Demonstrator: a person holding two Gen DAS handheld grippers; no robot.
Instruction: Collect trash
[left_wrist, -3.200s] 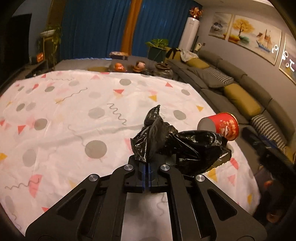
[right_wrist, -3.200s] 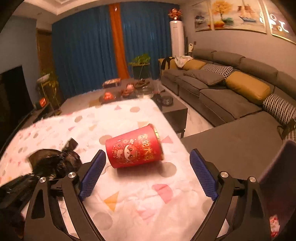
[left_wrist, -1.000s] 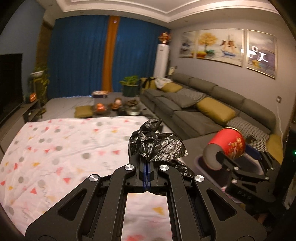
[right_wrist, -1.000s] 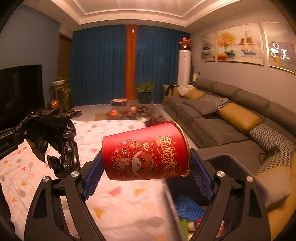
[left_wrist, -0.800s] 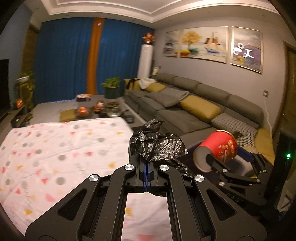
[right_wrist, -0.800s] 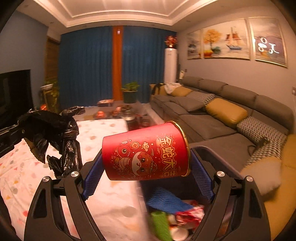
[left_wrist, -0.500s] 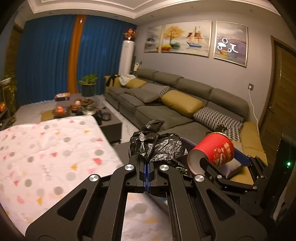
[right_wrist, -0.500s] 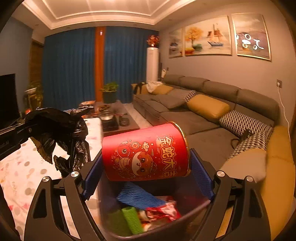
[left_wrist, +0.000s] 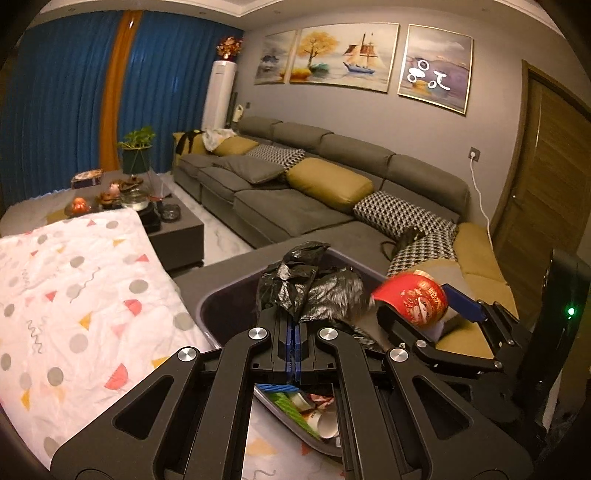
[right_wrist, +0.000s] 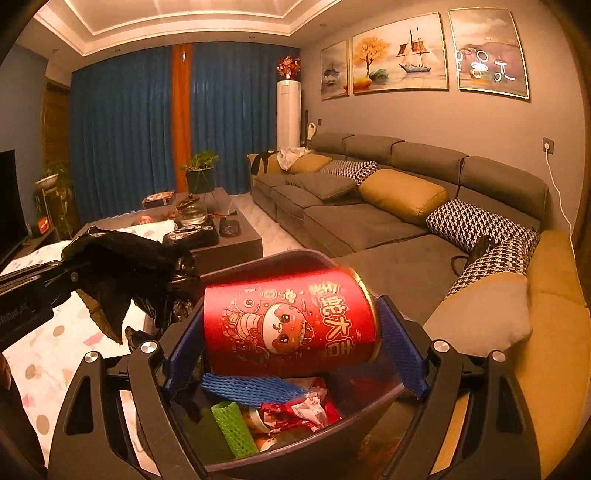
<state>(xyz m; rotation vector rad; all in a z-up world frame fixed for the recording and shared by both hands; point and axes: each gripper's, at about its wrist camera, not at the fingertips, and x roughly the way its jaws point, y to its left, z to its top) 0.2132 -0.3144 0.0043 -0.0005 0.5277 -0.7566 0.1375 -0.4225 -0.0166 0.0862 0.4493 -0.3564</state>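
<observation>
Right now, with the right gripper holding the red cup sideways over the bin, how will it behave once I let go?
The red cup looks like thin paper, so probably light and crushable. It lies sideways between the right gripper pads, so it should drop and may roll. The bin below already holds soft foam netting and wrappers, so it likely lands quietly.

Bin (right_wrist: 295, 463) rim hidden behind red can (right_wrist: 290, 323); bottom cut off by frame edge. Trash beneath blue netting (right_wrist: 251, 384) too jumbled to identify.
</observation>
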